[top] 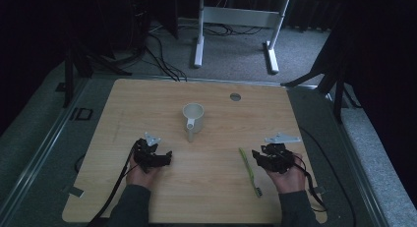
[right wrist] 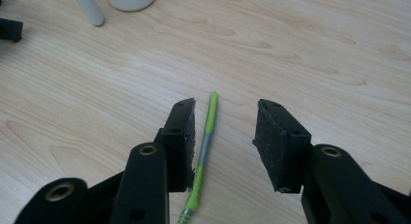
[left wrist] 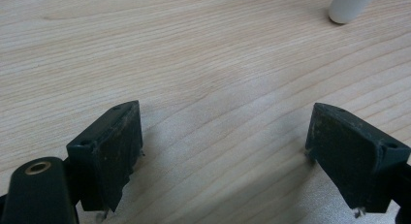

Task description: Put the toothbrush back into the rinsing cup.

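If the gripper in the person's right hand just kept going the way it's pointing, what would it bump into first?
Probably the green toothbrush lying on the table: it runs between the open jaws of the right gripper, close by the left jaw. Farther ahead stands the white mug; depth is hard to judge.

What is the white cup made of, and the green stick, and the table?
The cup looks like glazed ceramic, perhaps plastic: plain white, smooth, thick rim. The green stick, a toothbrush by its bristled end in the high view, looks like smooth plastic in bright green and grey. The table looks like pale wood or wood-look laminate: grain lines run across its matte top.
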Available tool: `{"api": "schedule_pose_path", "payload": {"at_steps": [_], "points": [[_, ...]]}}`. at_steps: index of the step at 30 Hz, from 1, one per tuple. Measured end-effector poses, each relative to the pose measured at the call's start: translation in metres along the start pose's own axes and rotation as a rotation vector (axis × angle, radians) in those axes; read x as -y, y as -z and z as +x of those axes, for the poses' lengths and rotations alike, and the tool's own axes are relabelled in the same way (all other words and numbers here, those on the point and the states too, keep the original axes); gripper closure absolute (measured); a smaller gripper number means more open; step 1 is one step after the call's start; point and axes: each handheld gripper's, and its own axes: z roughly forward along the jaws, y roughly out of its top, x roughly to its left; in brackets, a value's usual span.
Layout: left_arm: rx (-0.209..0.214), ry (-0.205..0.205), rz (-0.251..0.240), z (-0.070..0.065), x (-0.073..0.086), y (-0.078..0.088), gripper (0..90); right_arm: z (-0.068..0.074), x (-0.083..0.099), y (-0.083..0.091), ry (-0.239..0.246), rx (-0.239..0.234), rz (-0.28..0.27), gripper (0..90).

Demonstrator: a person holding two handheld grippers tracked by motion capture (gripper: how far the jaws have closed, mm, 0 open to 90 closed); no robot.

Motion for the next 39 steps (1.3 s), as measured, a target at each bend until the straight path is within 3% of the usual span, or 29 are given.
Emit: {"api": "schedule_pose_path", "payload": {"at_steps": [23, 33, 39], "points": [[0.000, 0.000, 0.000, 0.000, 0.000, 0.000, 14.0, 0.009, -0.010, -0.015, -0.003, -0.001, 0.180, 66.7], [0.001, -0.001, 0.002, 0.000, 0.000, 0.000, 14.0, 0.007, -0.009, -0.025, -0.003, 0.008, 0.248, 69.9], [0.001, -0.001, 0.002, 0.000, 0.000, 0.000, 13.9, 0.002, -0.008, -0.033, -0.030, -0.019, 0.299, 70.1]]}}
